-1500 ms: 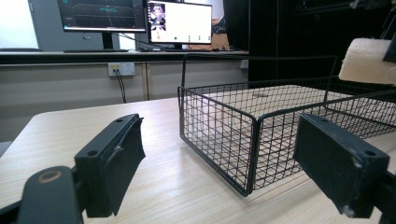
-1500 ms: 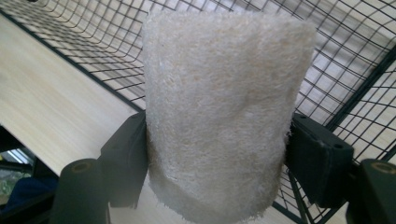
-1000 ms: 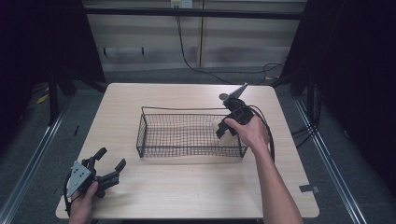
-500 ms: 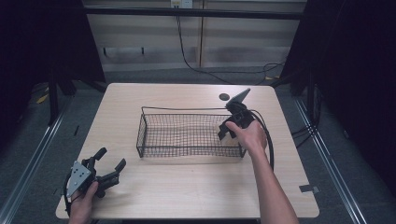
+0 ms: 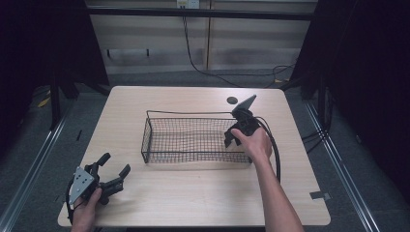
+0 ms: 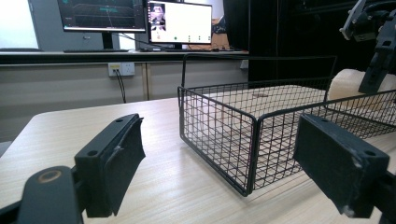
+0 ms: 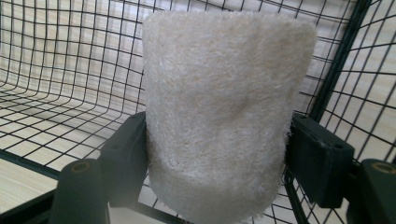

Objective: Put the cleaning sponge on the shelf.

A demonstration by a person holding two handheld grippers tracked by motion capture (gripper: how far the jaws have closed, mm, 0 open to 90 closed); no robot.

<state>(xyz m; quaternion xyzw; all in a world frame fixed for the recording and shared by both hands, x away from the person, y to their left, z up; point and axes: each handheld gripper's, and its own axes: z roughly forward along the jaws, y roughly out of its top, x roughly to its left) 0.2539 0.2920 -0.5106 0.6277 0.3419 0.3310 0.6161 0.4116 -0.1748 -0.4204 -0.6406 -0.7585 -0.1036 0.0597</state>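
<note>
Right gripper [image 5: 235,137] was at the right end of the black wire basket [image 5: 159,145], jaws pointing down into it, clamped on a cream loofah-like fibrous roll [image 7: 224,116]. In the right gripper view both black pads pressed the roll's lower sides, one each side; the roll stood roughly upright between them, with the basket's mesh floor and wall behind it. Whether the roll's bottom touched the mesh could not be told. In the left gripper view the roll [image 6: 348,84] showed as a pale lump at the basket's far end, under the right gripper [image 6: 373,51].

Left gripper [image 5: 112,170] sat low at the near left corner of the light wooden table [image 5: 193,198], held in the person's left hand [image 5: 87,208], well apart from the basket. Its jaws were spread wide with nothing between them; the left gripper view showed the basket's near corner through the gap.

A small dark round disc [image 5: 232,100] lay on the table beyond the basket's far right corner. Monitors [image 6: 180,21] stood on a desk behind the table.
</note>
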